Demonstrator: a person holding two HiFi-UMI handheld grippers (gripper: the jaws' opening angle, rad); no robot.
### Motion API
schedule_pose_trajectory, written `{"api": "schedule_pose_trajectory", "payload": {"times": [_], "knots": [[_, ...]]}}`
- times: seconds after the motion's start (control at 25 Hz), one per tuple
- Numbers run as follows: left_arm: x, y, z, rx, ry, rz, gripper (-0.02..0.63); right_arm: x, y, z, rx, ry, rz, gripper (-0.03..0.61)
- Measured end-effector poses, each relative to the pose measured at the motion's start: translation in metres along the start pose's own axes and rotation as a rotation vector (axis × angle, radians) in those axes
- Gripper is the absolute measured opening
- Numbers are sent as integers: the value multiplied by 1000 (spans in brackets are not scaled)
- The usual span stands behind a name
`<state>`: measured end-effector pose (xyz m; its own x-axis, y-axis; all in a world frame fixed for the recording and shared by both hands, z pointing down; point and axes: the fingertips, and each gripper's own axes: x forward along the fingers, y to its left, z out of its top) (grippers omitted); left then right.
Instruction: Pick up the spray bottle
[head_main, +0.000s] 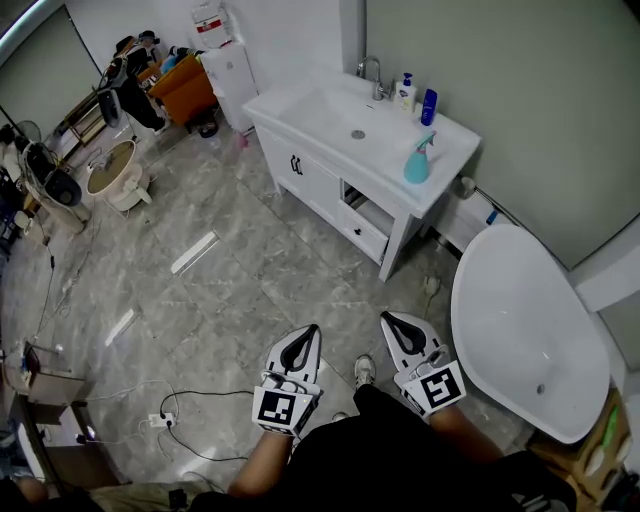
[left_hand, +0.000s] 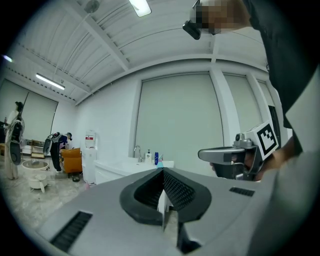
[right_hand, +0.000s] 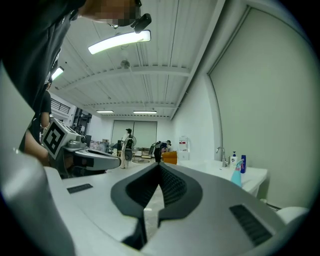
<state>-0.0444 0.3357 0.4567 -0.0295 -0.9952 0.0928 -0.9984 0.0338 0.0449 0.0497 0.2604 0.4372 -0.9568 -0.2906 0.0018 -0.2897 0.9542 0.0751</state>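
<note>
A teal spray bottle (head_main: 417, 160) stands upright at the near right corner of the white vanity top (head_main: 300, 115), beside the sink basin. It shows small in the right gripper view (right_hand: 236, 175) and only as a sliver in the left gripper view (left_hand: 160, 160). Both grippers hang level over the floor, well short of the vanity. My left gripper (head_main: 313, 328) is shut with nothing between its jaws. My right gripper (head_main: 384, 317) is shut and empty too. Each gripper appears in the other's view: the right gripper (left_hand: 201, 154) and the left gripper (right_hand: 118, 161).
A white pump bottle (head_main: 407, 92) and a blue bottle (head_main: 428, 106) stand by the tap (head_main: 372, 75). A white bathtub (head_main: 522, 330) lies to the right. Cables and a power strip (head_main: 160, 419) lie on the floor at left; clutter and an orange chair (head_main: 185, 88) sit far back.
</note>
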Motion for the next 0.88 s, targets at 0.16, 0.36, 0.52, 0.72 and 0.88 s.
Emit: {"api": "schedule_pose_trajectory", "payload": {"times": [0.16,0.36,0.52,0.72,0.88], "knots": [[46,3,5,6,8,-19,-5,19,-40,-4,4,6,-7,-2],[98,6,7,21,38,-37,-4,41,-86,-6,25,7,-16,-2],[136,6,12,31,46,-53,-4,55,-122,-8,12,-1,-26,-2],[174,2,14,28,55,-86,-3,64,-149,-9,2,-17,-25,-2],[203,-2,13,28,50,-117,-5,69,-170,-18,18,-10,-39,-3]]}}
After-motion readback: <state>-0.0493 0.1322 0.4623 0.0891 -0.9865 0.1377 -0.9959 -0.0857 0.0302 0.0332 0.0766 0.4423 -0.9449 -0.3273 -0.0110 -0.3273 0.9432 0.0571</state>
